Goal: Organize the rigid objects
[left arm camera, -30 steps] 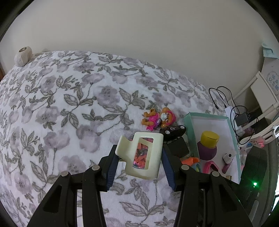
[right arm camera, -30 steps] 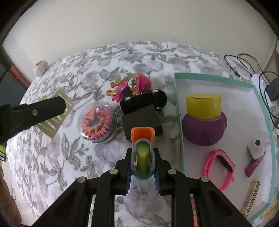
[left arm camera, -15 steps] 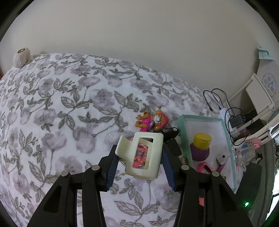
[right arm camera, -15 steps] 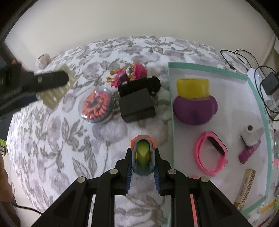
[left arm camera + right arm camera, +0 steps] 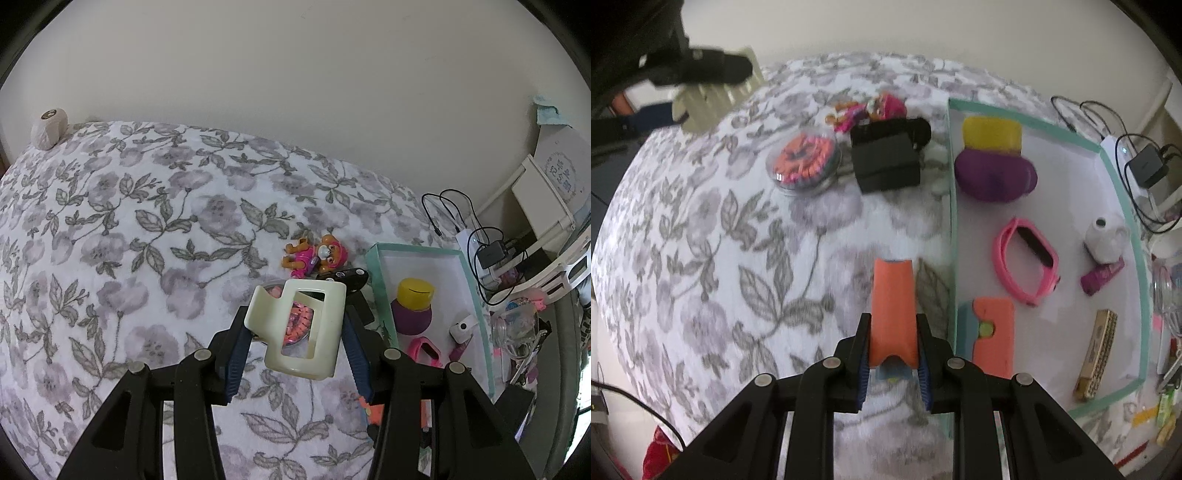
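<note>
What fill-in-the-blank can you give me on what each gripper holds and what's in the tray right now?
1. The right gripper is shut on an ____ toy.
2. The left gripper holds a ____-coloured holder.
3. The pink band lies inside the ____.
4. The purple bottle has a ____ cap.

Missing words: orange; cream; tray; yellow

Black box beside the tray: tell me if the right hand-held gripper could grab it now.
Probably not: the right hand-held gripper is shut on an orange piece. The path to the black box looks clear.
</note>
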